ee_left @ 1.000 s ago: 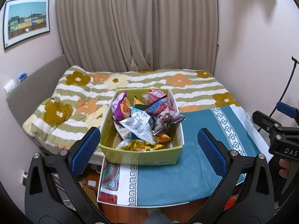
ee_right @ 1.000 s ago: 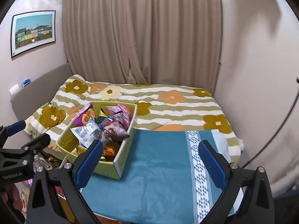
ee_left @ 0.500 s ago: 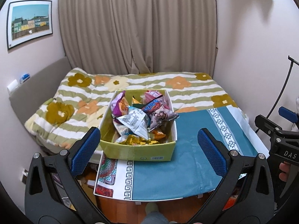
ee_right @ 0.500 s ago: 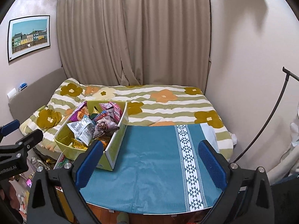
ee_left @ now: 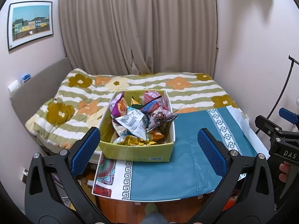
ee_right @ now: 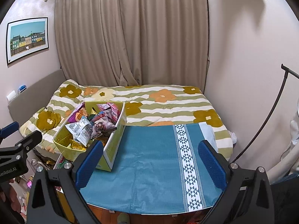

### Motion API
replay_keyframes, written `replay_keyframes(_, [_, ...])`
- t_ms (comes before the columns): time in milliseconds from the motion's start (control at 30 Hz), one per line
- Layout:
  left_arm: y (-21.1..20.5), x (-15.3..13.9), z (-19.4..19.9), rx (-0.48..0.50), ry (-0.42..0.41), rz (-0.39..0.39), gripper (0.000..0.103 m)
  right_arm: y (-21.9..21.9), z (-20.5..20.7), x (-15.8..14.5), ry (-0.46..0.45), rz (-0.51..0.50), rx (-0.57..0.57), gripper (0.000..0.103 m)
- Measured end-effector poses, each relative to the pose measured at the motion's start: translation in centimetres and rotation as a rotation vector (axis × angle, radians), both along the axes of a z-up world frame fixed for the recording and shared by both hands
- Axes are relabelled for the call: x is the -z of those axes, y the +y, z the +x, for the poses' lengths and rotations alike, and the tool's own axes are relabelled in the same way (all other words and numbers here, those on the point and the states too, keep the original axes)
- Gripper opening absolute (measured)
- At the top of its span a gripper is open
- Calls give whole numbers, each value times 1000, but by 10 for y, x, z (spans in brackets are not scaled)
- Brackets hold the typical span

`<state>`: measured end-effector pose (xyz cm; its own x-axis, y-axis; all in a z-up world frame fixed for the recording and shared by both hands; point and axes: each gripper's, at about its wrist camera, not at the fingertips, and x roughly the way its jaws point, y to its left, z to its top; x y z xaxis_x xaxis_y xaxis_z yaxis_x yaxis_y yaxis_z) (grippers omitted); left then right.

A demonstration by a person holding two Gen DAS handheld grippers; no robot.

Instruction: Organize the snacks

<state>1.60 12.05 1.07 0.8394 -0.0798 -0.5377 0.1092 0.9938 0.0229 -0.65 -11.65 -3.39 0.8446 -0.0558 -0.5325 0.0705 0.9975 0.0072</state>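
At ten o'clock on the table [ee_right: 158,168], the box [ee_left: 136,152] holds the jumbled snack packets [ee_left: 138,119]. Left gripper [ee_left: 149,149] and right gripper [ee_right: 149,160] hover spread, empty; sorted or not, undecidable.

Yellow-green cardboard box [ee_left: 136,152] on left part of teal cloth-covered table [ee_left: 188,168]; heap of foil snack packets [ee_left: 138,119] inside box. Flower-patterned striped bedspread [ee_right: 168,102] behind table, beige curtain [ee_right: 130,37] behind bed. Framed picture of houses [ee_left: 30,24] on left wall. Right half of table bare
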Motion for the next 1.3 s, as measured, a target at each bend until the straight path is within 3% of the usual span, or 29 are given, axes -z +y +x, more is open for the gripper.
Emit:
replay_keyframes(967, [-2,0,3,-5,10,-4,103,-4,0,1,5,6,10,101])
replay_keyframes(1300, [0,-5,-5,-10,-35,2,103,-5,0,1,5,6,8,101])
